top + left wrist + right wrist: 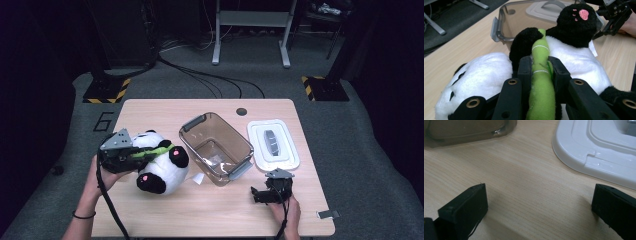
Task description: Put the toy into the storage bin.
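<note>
Here, left tongs clamped on plush panda's green bamboo stalk, right tongs wide apart, empty

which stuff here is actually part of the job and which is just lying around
In the job:
- panda plush
- its green bamboo piece, clamped by the left gripper
- clear brown bin, open beside the panda
- white lid, off the bin
- right gripper, open

Lying about:
- small metal clip at the table edge

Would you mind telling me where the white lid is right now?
In the high view, the white lid lies flat on the table's right side, just right of the brown bin and beyond the right tool.
</note>
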`<state>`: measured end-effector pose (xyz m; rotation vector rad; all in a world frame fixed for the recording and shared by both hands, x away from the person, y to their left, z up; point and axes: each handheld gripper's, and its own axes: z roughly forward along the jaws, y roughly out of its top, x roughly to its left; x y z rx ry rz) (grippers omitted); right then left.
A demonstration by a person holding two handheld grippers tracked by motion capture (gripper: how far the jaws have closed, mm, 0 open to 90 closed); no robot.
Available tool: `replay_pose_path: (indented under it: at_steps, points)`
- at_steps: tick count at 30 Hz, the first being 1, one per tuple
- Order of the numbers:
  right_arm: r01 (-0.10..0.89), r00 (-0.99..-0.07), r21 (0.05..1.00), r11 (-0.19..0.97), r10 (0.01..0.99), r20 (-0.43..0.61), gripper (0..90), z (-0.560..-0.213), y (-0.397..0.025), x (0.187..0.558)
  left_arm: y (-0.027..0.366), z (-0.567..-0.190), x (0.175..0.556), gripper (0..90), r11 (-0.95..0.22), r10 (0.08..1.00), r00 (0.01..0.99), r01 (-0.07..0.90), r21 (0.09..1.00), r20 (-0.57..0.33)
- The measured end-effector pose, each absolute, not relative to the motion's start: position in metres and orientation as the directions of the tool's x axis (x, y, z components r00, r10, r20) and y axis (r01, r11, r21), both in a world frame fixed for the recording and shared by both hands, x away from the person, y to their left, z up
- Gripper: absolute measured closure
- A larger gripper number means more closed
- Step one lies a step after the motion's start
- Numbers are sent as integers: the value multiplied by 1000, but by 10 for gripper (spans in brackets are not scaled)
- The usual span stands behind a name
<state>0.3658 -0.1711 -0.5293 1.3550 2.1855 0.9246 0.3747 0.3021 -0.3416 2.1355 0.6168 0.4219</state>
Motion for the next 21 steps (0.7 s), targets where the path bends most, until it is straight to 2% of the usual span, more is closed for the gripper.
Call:
replay_pose_path:
  at_steps: [21]
  points:
    - [626, -446, 716, 309, 895, 3, 0, -529, -171, 366, 289, -284, 390, 737, -513, 555, 815, 179, 839, 166]
